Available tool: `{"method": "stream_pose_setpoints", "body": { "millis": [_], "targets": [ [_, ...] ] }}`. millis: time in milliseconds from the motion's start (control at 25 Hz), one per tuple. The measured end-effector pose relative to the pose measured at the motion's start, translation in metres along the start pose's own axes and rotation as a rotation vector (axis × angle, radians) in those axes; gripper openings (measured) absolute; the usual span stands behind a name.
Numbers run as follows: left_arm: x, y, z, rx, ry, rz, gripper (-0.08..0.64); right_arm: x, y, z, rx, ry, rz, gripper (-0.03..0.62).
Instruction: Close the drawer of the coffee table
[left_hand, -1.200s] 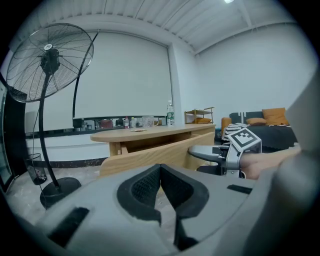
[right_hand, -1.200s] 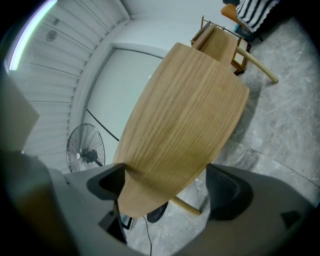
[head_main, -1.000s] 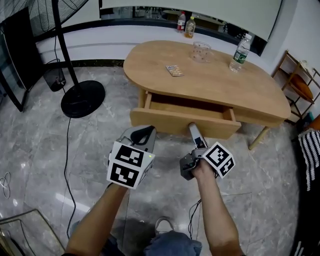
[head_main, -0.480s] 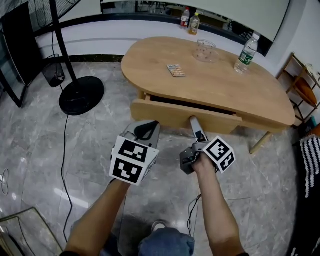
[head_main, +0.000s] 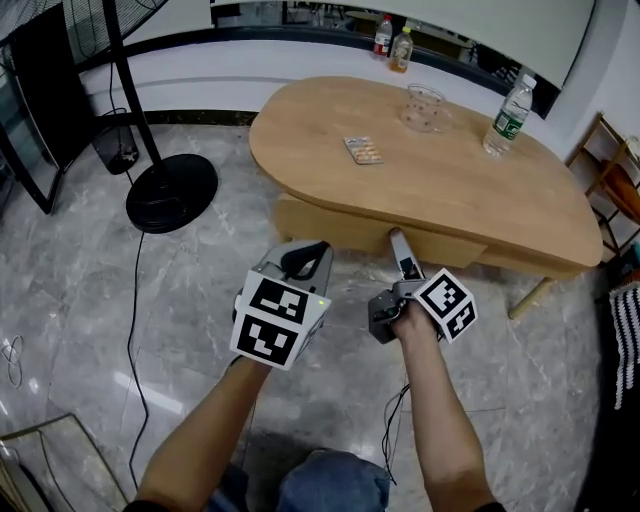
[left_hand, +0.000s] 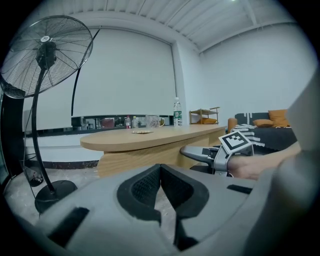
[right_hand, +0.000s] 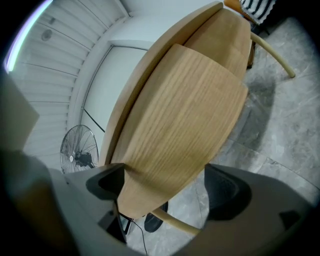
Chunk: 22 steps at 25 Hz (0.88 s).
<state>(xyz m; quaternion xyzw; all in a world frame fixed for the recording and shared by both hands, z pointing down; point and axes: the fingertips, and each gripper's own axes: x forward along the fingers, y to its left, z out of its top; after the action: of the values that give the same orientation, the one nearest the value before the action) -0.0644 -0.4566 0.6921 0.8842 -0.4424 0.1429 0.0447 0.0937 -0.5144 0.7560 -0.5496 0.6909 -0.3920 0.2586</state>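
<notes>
The oval wooden coffee table (head_main: 440, 195) stands ahead of me. Its drawer front (head_main: 335, 225) sits tucked in under the top, and none of the drawer's inside shows. My right gripper (head_main: 397, 240) reaches forward with its tip at the drawer front. In the right gripper view the wooden drawer front (right_hand: 185, 120) fills the space ahead of the right gripper (right_hand: 167, 187), whose jaws stand wide open with nothing held. My left gripper (head_main: 305, 258) hangs over the floor left of it, short of the table. In its own view the left gripper (left_hand: 160, 167) is shut and empty.
On the table lie a blister pack (head_main: 363, 150), a glass cup (head_main: 425, 105) and a water bottle (head_main: 508, 115). A standing fan's base (head_main: 170, 190) and its cable (head_main: 135, 300) are on the marble floor at left. A wooden rack (head_main: 615, 170) stands at right.
The drawer was pulled out with its inside showing; it has slid in under the table top as my right gripper moved forward against its front. The left gripper drifted forward slightly.
</notes>
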Motion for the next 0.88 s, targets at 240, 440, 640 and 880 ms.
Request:
{"method": "stream_pose_setpoints", "body": {
  "millis": [240,440,640,880],
  "targets": [
    [0.005,0.006,-0.004,-0.006,0.013,0.006,0.002,0.014,-0.002,0.005,-0.002,0.001,0.005,0.499],
    [0.008,0.006,-0.006,-0.009,0.021,-0.001,0.002,0.021,-0.003,0.01,-0.003,0.005,0.006,0.499],
    [0.006,0.012,-0.011,-0.003,0.031,0.006,0.002,0.022,-0.004,0.007,0.004,0.022,0.022,0.502],
    [0.001,0.009,0.0,0.005,0.019,-0.003,0.002,0.006,0.004,0.008,-0.008,0.034,0.017,0.425]
  ]
}}
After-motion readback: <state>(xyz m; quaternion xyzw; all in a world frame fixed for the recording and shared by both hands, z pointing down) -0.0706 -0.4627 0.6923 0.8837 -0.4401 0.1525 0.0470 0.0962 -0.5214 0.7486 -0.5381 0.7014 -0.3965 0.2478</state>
